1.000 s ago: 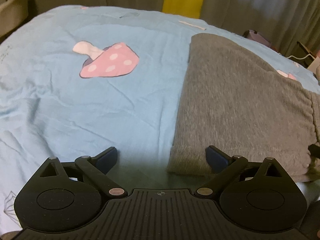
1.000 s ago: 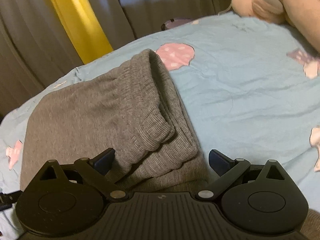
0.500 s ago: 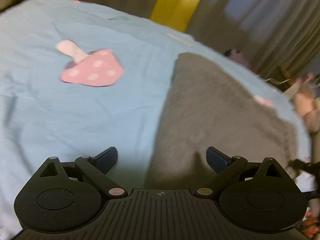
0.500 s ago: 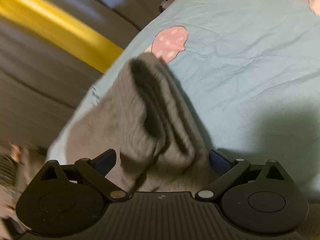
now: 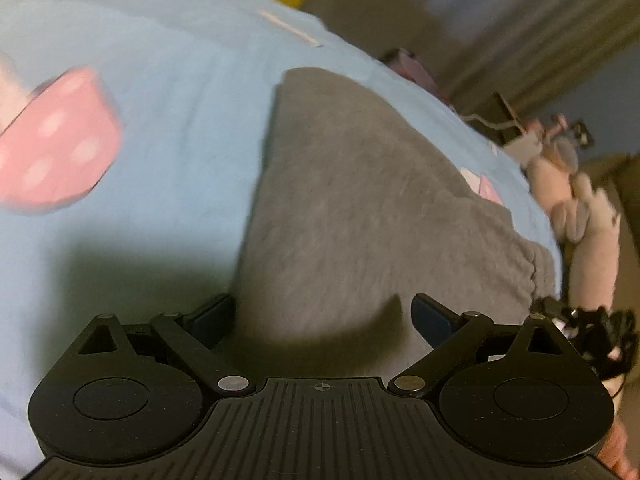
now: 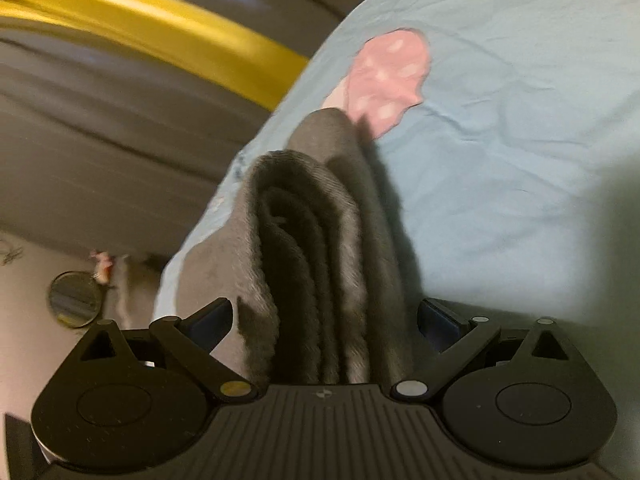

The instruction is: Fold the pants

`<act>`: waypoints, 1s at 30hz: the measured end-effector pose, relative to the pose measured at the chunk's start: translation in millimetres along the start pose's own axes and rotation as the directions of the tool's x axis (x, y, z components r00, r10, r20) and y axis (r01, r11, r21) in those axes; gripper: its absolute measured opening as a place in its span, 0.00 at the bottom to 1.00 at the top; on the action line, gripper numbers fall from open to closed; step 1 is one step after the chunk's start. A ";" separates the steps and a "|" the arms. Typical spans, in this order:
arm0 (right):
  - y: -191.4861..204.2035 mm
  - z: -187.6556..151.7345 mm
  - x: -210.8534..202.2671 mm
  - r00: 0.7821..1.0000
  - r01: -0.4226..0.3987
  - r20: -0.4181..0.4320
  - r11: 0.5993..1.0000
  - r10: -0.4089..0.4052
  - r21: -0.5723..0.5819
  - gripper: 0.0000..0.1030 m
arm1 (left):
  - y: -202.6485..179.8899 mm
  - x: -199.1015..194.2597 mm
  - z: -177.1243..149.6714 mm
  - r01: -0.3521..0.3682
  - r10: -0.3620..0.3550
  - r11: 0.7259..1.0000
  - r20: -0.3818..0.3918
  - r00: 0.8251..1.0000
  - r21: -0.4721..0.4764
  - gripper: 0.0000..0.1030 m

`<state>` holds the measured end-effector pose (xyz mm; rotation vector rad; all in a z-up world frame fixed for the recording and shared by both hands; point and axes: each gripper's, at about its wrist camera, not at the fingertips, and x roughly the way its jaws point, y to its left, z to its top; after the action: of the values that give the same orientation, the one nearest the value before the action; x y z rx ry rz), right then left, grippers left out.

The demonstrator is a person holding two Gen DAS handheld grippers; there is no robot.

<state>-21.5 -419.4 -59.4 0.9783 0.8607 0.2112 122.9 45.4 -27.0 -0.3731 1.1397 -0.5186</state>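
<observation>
Blue mushroom-print bedsheet (image 5: pixel 168 128) carries the grey pants (image 5: pixel 360 200), already folded compact. Since a second ago both cameras have tilted and closed in: left gripper (image 5: pixel 322 316) and right gripper (image 6: pixel 324 316), jaws wide, now straddle opposite ends, suggesting a lift.

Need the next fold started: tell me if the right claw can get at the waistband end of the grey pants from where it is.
Probably yes. The right claw is open, and the stacked end of the grey pants already lies between its fingers with nothing in the way.
</observation>
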 end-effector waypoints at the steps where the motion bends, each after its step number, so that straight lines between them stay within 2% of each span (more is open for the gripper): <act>1: 2.5 0.8 6.3 1.000 -0.013 -0.014 1.000 0.012 -0.019 0.96 | -6.8 7.1 5.2 -0.005 0.005 1.000 -0.012 1.000 0.030 0.96; 4: 16.2 0.9 22.2 0.999 0.017 -0.032 0.995 -0.021 -0.099 0.96 | -20.8 26.0 15.4 -0.033 0.036 0.994 -0.035 0.999 0.106 0.98; 7: 23.3 2.1 27.7 0.999 0.043 -0.029 0.993 -0.046 -0.109 0.89 | -28.5 38.4 23.9 -0.037 0.045 0.988 -0.046 0.998 0.153 0.99; 9: 21.8 3.5 25.7 0.998 0.055 -0.020 0.995 -0.056 -0.084 0.69 | -25.6 40.4 28.7 -0.015 0.021 0.991 -0.036 0.999 0.135 0.99; 11: 19.9 2.5 25.0 0.999 0.050 -0.017 0.994 -0.052 -0.092 0.66 | -21.6 39.7 31.7 0.008 -0.007 0.996 -0.013 1.000 0.085 0.98; 12: 19.9 1.0 24.9 0.999 0.047 -0.013 0.994 -0.048 -0.096 0.66 | -21.0 38.4 31.0 0.010 -0.010 0.997 0.004 1.000 0.072 0.90; 13: 20.2 1.4 25.7 0.999 0.049 -0.012 0.995 -0.050 -0.092 0.66 | -21.4 36.9 29.7 0.007 -0.008 0.997 0.016 1.000 0.077 0.78; 15: 23.2 1.2 27.4 0.999 0.049 -0.019 0.994 -0.051 -0.093 0.74 | -21.2 35.4 29.1 0.016 -0.018 0.995 0.025 1.000 0.101 0.71; 17: 26.2 0.9 29.3 0.999 0.040 -0.032 0.993 -0.044 -0.112 0.83 | -17.5 36.5 28.8 0.022 -0.025 0.995 0.027 0.999 0.097 0.70; 18: 30.6 0.5 32.7 0.998 0.051 -0.035 0.991 -0.056 -0.124 0.84 | -16.7 37.7 29.5 0.021 -0.023 0.996 0.028 0.999 0.087 0.68; 19: 36.5 0.0 38.0 0.997 0.071 -0.033 0.989 -0.076 -0.128 0.85 | -15.9 34.1 27.5 0.019 -0.022 0.997 0.035 0.999 0.081 0.60; 20: 39.2 -0.2 40.1 0.995 0.088 -0.027 0.988 -0.092 -0.124 0.82 | -18.2 32.5 27.7 0.026 -0.029 0.997 0.040 0.999 0.077 0.54; 21: 43.5 -2.1 40.4 0.992 0.122 -0.005 0.985 -0.123 -0.120 0.71 | -21.6 30.0 27.5 0.029 -0.033 0.997 0.048 0.998 0.078 0.45; 23: 51.6 -6.9 38.9 0.986 0.165 0.025 0.975 -0.163 -0.152 0.61 | -28.6 24.8 27.3 0.009 -0.015 0.996 0.070 0.997 0.091 0.39; 25: 63.5 -11.2 34.7 0.985 0.168 0.052 0.969 -0.162 -0.182 0.58 | -33.0 17.4 29.4 -0.005 -0.004 0.995 0.080 0.997 0.104 0.30; 27: 74.6 -7.0 30.7 0.988 0.148 0.073 0.971 -0.136 -0.190 0.56 | -34.9 8.1 37.5 0.014 -0.021 0.997 0.084 0.996 0.080 0.26; 30: 93.4 6.6 25.6 0.993 0.090 0.096 0.976 -0.072 -0.201 0.54 | -48.6 -5.9 52.7 0.025 -0.038 0.995 0.128 0.991 0.101 0.23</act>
<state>19.7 -357.3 2.8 0.7532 0.7800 0.1818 160.1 9.8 23.2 -0.3344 0.9797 -0.5682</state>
